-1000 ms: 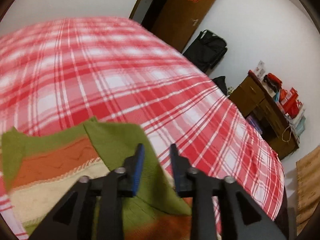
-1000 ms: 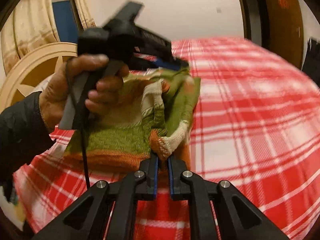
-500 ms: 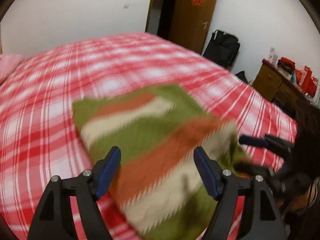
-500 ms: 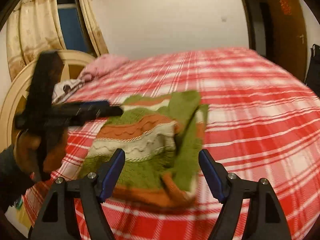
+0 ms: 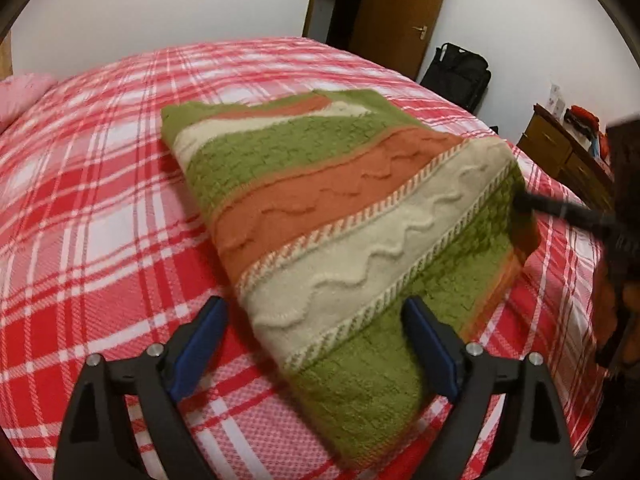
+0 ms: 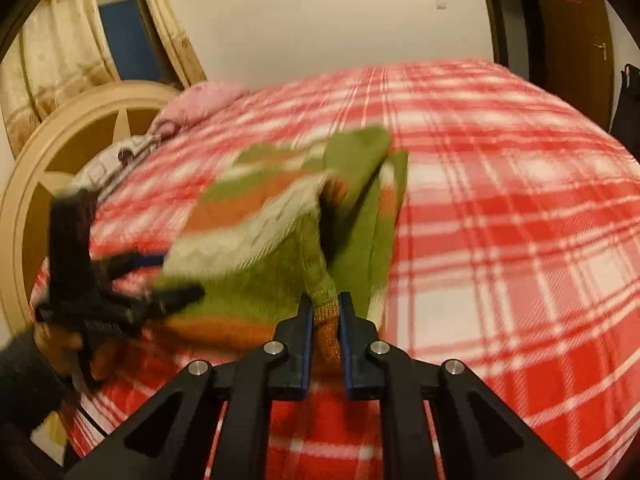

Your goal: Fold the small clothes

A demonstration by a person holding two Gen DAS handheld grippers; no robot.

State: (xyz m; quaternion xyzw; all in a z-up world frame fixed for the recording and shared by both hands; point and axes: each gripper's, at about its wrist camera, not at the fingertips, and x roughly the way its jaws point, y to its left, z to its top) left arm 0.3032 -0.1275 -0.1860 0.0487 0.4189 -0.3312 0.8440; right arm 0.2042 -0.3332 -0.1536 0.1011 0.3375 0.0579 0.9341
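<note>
striped knit sweater (image 5: 352, 216), bands of green, orange and cream, lies folded on the red and white plaid bedspread (image 5: 100, 208), roughly mid-bed. left gripper (image 5: 316, 344) has its jaws spread wide, holding nothing; the near end of the sweater sits between the two blue-padded fingers (image 5: 200, 340), and whether the pads touch the knit cannot be told. in the right wrist view the right gripper (image 6: 326, 340) is clamped on an orange and green edge of the sweater (image 6: 304, 216), cloth pinched between the narrow-set blue pads, that corner pulled up off the bedspread (image 6: 520, 208) so the fabric tents toward the gripper. this view is motion-blurred, so the fold layers are hard to read. the left gripper (image 6: 168, 276) shows here too at the left, held in the person's left hand (image 6: 60, 344), its fingers open at the sweater's near left edge. in the left wrist view the right gripper (image 5: 560, 212) shows as a dark blur at the sweater's right edge.

background: pink pillow (image 6: 200, 104) and cream round headboard (image 6: 52, 148) at the head of the bed, curtained window (image 6: 120, 32), brown door (image 5: 404, 16), black bag (image 5: 460, 74) against the wall, wooden dresser (image 5: 560, 152) at the right.
</note>
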